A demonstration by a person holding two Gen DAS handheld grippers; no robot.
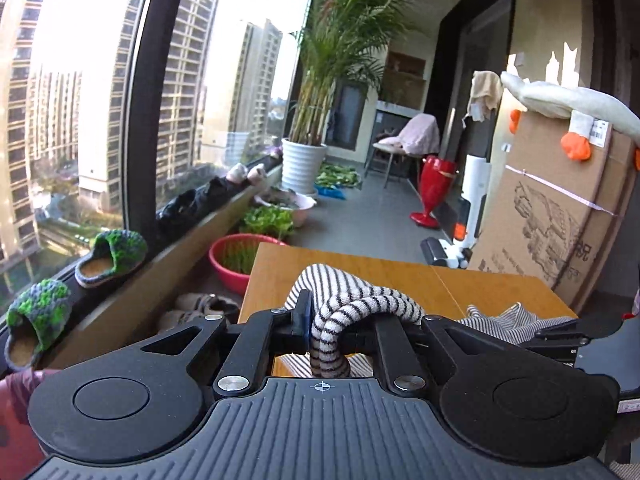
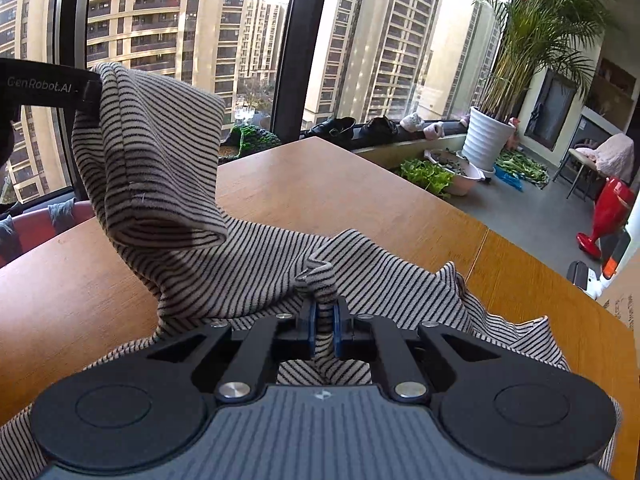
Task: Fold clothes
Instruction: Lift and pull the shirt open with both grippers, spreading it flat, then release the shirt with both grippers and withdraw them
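Observation:
A black-and-white striped garment (image 2: 224, 268) lies partly on the wooden table (image 2: 360, 200). My right gripper (image 2: 324, 312) is shut on a pinched fold of it near the table's front. My left gripper (image 1: 340, 320) is shut on a thick bunched roll of the striped garment (image 1: 352, 300), held above the wooden table (image 1: 360, 268). In the right wrist view the left gripper (image 2: 86, 94) shows at upper left, lifting a sleeve-like end of the cloth that hangs down in a loop. More striped cloth (image 1: 508, 320) shows at the right of the left wrist view.
Window glass and a sill with knitted slippers (image 1: 112, 256) run along the left. Basins of greens (image 1: 236, 260), a potted palm (image 1: 304, 160), a red stand (image 1: 434, 188), a white floor cleaner (image 1: 472, 208) and a large cardboard box (image 1: 560, 208) stand beyond the table.

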